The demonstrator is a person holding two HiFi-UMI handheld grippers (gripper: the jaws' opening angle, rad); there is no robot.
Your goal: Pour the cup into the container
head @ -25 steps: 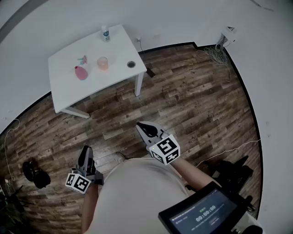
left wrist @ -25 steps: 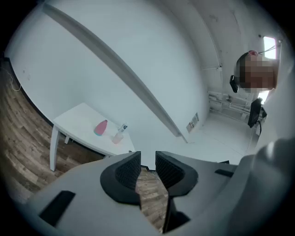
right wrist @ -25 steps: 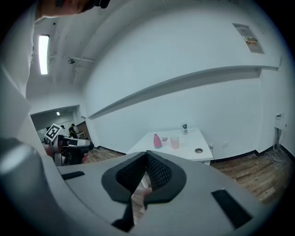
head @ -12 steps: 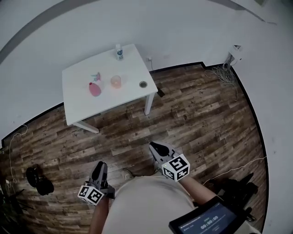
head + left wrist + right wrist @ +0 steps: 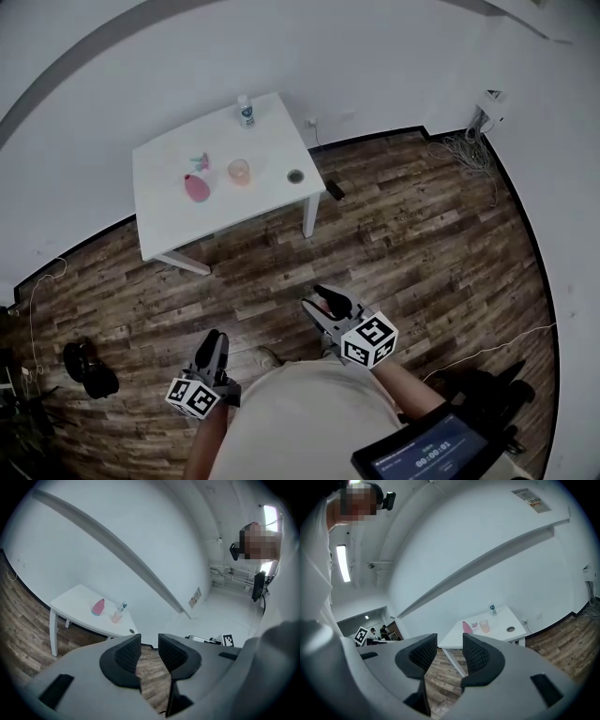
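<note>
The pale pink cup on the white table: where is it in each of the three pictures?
Head view: the cup stands upper left of centre, on the white table.
Left gripper view: the cup is left of centre, small.
Right gripper view: the cup is right of centre.
Shared landmark: the pink bottle beside it.

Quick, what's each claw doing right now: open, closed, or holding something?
Left claw: open, nothing between its jaws.
Right claw: open and empty; its jaws have just been opening.
</note>
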